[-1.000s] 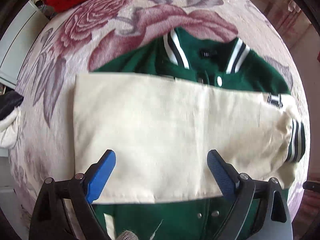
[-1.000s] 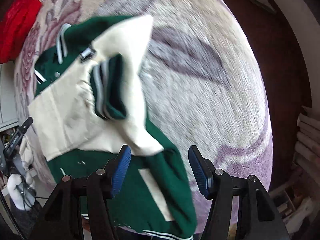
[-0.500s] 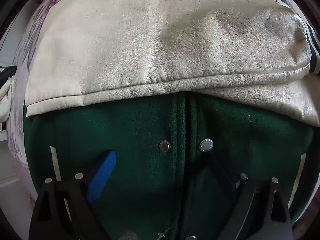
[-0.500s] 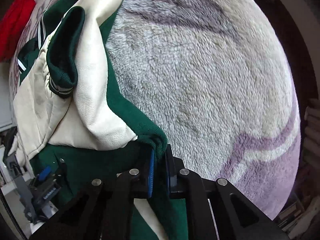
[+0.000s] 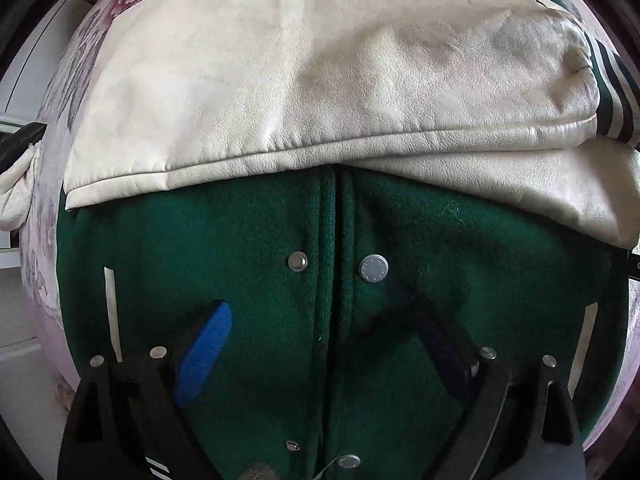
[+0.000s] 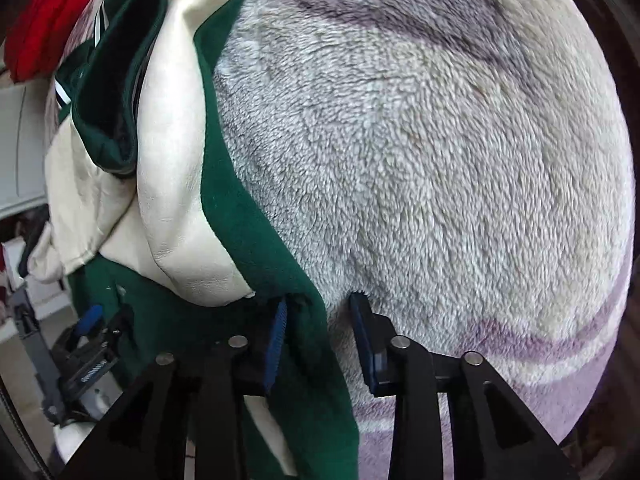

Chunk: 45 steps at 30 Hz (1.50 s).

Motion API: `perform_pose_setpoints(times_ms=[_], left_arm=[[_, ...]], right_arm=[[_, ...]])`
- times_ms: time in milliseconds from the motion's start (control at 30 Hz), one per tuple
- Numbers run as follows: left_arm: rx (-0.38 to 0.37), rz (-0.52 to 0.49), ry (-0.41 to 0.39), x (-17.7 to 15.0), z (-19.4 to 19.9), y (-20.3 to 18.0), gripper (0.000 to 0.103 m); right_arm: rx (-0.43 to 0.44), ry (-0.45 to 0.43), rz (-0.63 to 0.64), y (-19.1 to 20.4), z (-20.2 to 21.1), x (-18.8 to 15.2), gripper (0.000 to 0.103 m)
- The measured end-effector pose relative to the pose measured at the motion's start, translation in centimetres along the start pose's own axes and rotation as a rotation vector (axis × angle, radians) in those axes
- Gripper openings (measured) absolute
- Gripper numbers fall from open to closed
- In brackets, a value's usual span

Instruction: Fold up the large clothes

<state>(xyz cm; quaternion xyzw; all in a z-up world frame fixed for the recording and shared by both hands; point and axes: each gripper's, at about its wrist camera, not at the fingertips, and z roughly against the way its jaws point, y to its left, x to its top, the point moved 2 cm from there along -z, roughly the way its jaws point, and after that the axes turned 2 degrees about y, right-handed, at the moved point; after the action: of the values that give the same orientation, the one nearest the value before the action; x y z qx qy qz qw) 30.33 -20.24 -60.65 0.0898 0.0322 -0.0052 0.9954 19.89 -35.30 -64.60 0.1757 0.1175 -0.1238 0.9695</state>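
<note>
We see our left tool (image 5: 324,344) as two black angular arms, each studded with round silver screws, ending in ribbed blue pads (image 5: 204,354); the right-hand pad sits in shadow and reads nearly black. Our right tool (image 6: 320,340) shows the same build: black triangular frames with cut-out openings, silver screw heads along the top, and slim blue ribbed pads (image 6: 277,344) seen edge-on.

The right tongs (image 6: 322,340) are seen parted, the green jacket (image 6: 256,248) edge lying between the blue pads. Cream sleeves (image 6: 172,184) are folded across it. The fleecy blanket (image 6: 440,160) is spread beneath.
</note>
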Motion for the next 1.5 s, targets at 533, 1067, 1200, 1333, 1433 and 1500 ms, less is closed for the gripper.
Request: perform_pose_setpoints(times_ms=[533,1067,1200,1333,1433,1500], left_arm=[[0.171,0.216,-0.109,0.4,1.0,18.4,0.094],[0.078,0.306,-0.056,1.4,-5.5,29.3,0.103],[0.007,0.347,-0.05,1.6,-6.3,30.9,0.103],[-0.019,0.329,-0.042,1.7,-6.4,31.1,0.103],[-0.005,0.291,-0.052,1.6,-5.6,30.8,0.103],[0.006,0.265,-0.061,1.6,-5.3,31.0,0.103]], right_arm=[[-0.095,-0.07,-0.086,1.9,5.6,-2.5,0.06],[-0.264,-0.049,-0.221,6.2,0.3,-2.4,0.06],[-0.289,-0.066,-0.246,5.0,2.2,-2.6,0.06],[-0.282,-0.077,-0.271,4.9,3.6,-2.8,0.06],[-0.231,-0.13,-0.302,5.3,4.9,-3.6,0.06],[-0.121,-0.212,-0.327,6.0,6.5,-4.2,0.06]])
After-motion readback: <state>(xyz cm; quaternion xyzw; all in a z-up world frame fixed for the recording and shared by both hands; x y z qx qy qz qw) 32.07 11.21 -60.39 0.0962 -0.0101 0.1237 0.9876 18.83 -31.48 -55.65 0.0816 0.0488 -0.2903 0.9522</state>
